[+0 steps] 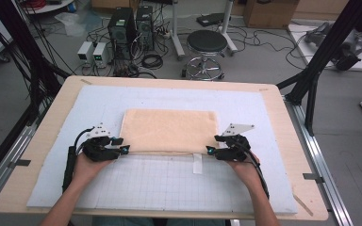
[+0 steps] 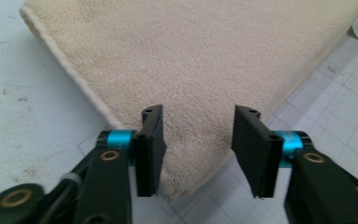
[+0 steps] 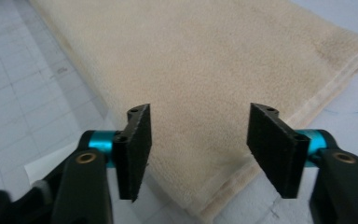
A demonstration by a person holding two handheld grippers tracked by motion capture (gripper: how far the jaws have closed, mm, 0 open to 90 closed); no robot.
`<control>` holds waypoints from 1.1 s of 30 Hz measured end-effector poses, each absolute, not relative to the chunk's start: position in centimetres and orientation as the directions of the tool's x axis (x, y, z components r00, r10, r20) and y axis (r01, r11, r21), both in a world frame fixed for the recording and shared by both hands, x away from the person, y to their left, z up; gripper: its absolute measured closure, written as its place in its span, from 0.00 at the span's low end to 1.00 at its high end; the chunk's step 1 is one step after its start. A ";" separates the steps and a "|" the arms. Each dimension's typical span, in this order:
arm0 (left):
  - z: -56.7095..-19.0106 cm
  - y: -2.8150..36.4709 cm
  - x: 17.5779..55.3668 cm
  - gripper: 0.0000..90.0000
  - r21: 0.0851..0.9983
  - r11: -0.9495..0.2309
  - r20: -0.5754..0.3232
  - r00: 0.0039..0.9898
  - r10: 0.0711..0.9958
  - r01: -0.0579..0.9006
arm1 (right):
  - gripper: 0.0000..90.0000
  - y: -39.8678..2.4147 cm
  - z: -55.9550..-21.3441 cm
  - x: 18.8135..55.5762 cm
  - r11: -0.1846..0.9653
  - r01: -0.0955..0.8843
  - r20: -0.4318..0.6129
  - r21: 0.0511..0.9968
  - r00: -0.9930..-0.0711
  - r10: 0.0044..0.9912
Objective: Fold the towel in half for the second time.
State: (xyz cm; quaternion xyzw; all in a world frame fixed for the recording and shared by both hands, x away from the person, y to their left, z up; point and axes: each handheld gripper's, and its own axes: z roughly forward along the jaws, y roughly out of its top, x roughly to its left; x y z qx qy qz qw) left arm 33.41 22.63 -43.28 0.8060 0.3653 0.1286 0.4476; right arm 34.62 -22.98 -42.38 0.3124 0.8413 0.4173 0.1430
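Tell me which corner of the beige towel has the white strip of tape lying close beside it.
The near corner at the right hand-held gripper of the towel: the tape lies just left of it; the other corners have none.

towel (image 1: 169, 131): 1 (folded) | claws: 2, left claw (image 1: 122, 145), right claw (image 1: 211, 144) | mat (image 1: 122, 183): 1 | stool (image 1: 206, 42): 1

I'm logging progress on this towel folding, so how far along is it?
Done: the beige towel lies flat on the white mat in layers, which show at its edge in the right gripper view, so at least one fold looks made. In hand: nothing; the left gripper and right gripper stand open over its near corners. Left: probably regripping for another fold.
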 end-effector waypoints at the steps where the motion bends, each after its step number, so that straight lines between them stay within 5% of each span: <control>1: -43.2 22.6 33.4 0.50 0.816 -0.331 -0.122 0.700 0.704 0.475 | 0.40 -23.0 -42.2 34.6 0.449 0.404 0.023 0.797 -0.763 0.645; 10: -42.0 22.8 32.8 0.29 0.833 -0.301 -0.140 0.702 0.699 0.465 | 0.25 -22.9 -41.2 33.9 0.418 0.392 0.021 0.819 -0.749 0.662; 33: -41.1 23.9 31.2 0.14 0.846 -0.291 -0.124 0.695 0.708 0.447 | 0.18 -23.6 -40.2 31.8 0.412 0.360 -0.014 0.837 -0.739 0.673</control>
